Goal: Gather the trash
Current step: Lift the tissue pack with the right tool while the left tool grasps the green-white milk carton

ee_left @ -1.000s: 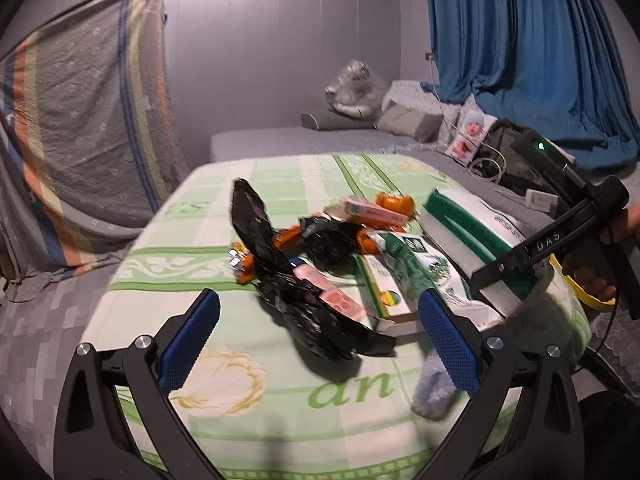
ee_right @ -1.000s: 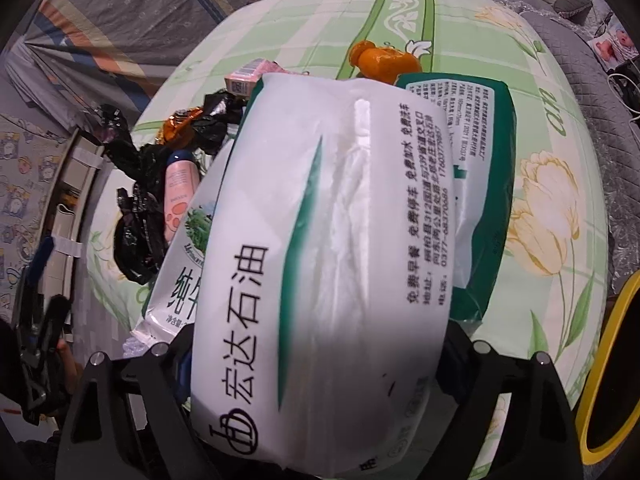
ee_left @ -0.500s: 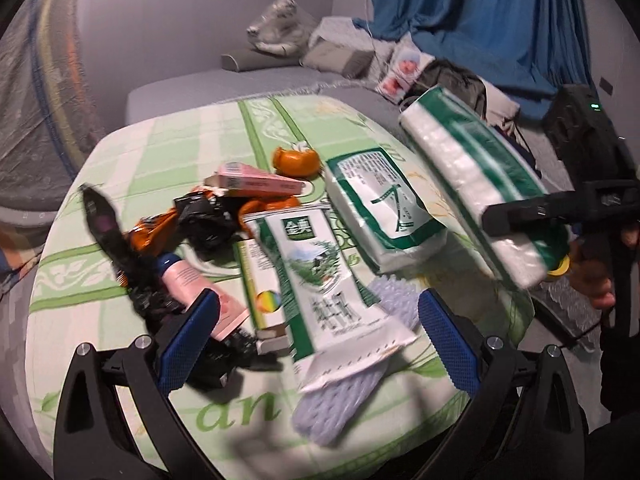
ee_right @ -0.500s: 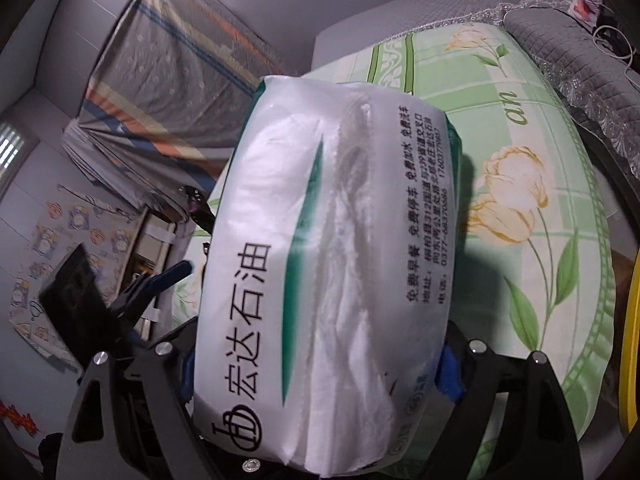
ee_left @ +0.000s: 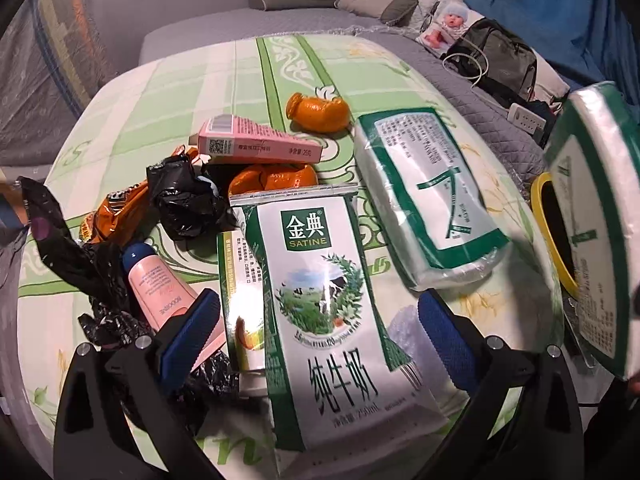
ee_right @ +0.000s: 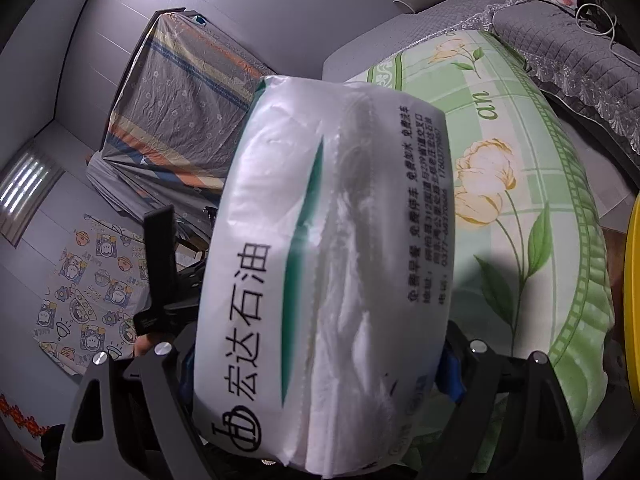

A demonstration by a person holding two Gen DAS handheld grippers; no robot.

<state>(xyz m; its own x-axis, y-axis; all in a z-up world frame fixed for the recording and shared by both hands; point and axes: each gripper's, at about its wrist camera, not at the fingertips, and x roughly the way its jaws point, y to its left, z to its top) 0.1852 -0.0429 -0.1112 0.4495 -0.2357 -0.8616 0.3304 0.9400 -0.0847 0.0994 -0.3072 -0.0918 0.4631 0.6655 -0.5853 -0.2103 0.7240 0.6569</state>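
Note:
My right gripper is shut on a white-and-green tissue pack, held in the air beside the table; the pack also shows at the right of the left wrist view, next to a yellow-rimmed bin. My left gripper is open just above a Satine milk carton, its pads either side of it. Around it lie a second tissue pack, a pink tube, a pink box, orange peels, black plastic bags and an orange wrapper.
The trash lies on a table with a green floral cloth. A small green-and-white box lies under the carton's left side. A grey sofa with a bag and cables stands behind. The bin's yellow rim is at the right.
My left gripper has moved forward and down over the trash pile to the milk carton. My right gripper has lifted the tissue pack up and away toward the bin side.

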